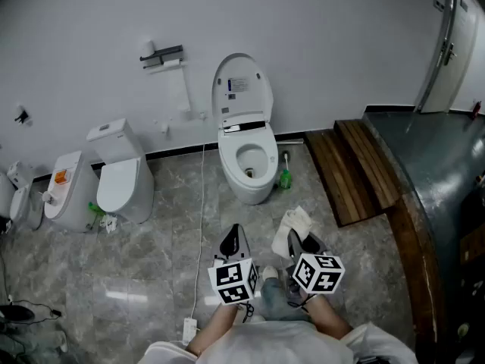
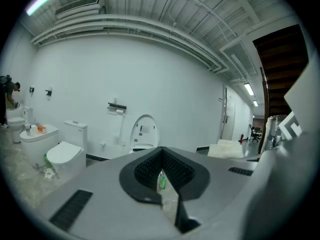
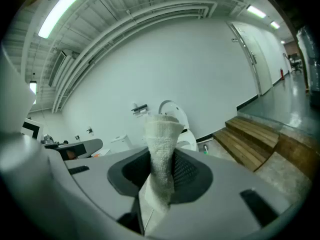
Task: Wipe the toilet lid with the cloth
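The right gripper pinches the cloth upright in its jaws, ready for the raised toilet lid ahead, while the spare left gripper has its jaws closed on nothing.

White wall, marble floor, wooden steps

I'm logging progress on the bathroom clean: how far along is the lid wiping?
Done: the cloth is clamped in the right gripper. In hand: the approach; both grippers hang over the floor short of the toilet, the left gripper shut and empty. Left: all the wiping; the raised toilet lid has no cloth on it yet.
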Available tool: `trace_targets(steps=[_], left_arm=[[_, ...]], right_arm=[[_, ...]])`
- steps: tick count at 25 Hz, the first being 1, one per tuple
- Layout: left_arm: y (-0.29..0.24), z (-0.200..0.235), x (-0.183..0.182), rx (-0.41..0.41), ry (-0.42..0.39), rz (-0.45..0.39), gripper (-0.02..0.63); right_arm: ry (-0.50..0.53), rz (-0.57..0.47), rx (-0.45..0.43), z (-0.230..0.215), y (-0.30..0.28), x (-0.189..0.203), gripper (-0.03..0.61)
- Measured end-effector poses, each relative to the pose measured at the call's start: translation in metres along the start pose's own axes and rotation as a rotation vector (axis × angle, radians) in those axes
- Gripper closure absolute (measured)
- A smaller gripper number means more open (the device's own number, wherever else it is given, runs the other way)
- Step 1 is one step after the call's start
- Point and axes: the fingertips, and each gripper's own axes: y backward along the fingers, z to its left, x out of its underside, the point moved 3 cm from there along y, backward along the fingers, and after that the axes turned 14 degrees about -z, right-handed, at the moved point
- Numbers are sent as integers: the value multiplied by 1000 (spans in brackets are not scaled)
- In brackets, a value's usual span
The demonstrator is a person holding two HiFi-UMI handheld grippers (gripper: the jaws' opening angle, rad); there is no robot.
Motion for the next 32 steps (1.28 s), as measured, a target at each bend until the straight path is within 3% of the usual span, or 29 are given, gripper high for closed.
trace_targets(steps=[14, 22, 32], left_arm=[[-125, 10, 7, -31, -31, 10, 604], [-212, 9, 13, -36, -50, 24, 604], [-283, 23, 31, -77, -54, 54, 604]], right_arm=[[-5, 10, -63, -17, -128, -41, 483], [-20, 17, -64, -51, -206, -66, 483], [-32, 61, -79, -78, -281, -76, 483]])
